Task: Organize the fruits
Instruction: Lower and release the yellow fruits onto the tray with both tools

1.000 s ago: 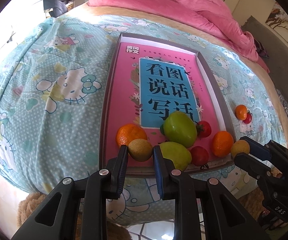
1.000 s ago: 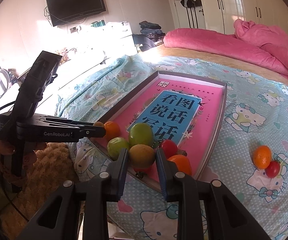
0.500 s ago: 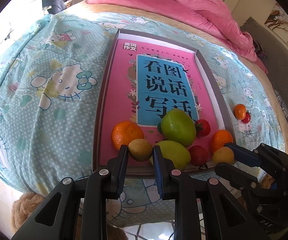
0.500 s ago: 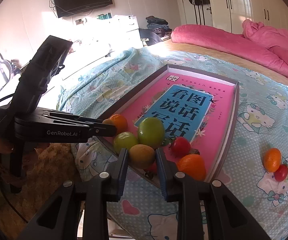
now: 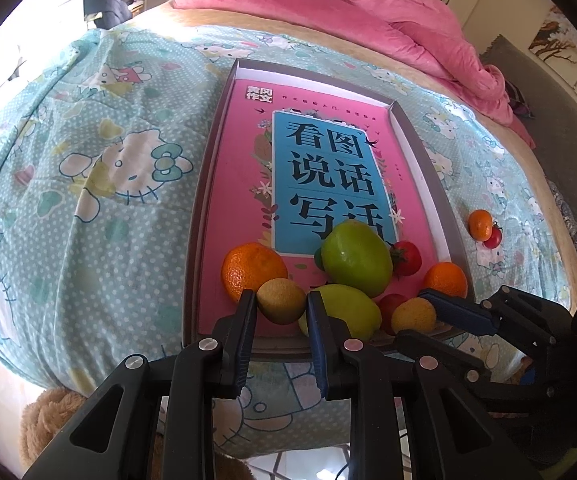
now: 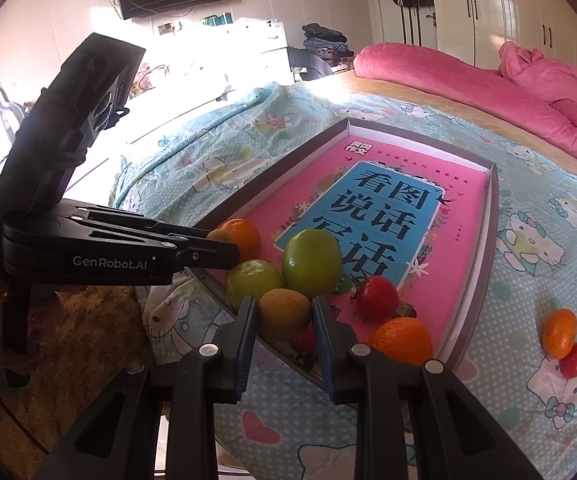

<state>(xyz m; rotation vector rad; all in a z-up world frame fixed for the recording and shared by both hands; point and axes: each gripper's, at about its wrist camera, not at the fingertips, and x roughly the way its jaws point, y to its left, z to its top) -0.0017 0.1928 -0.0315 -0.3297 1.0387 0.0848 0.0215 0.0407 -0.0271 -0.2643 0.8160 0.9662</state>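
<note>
My right gripper (image 6: 283, 312) hides most of a small red tomato (image 6: 304, 338) at the tray's near rim (image 6: 284, 354), my left gripper (image 6: 224, 246) covers part of a kiwi (image 6: 217, 235), and the frame edge crops both handles.

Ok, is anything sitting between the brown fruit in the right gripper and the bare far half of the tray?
Yes. Just beyond the brown fruit held in the right gripper, two green fruits and a red tomato crowd the tray's near end. Lifting over them should reach the bare part.
</note>
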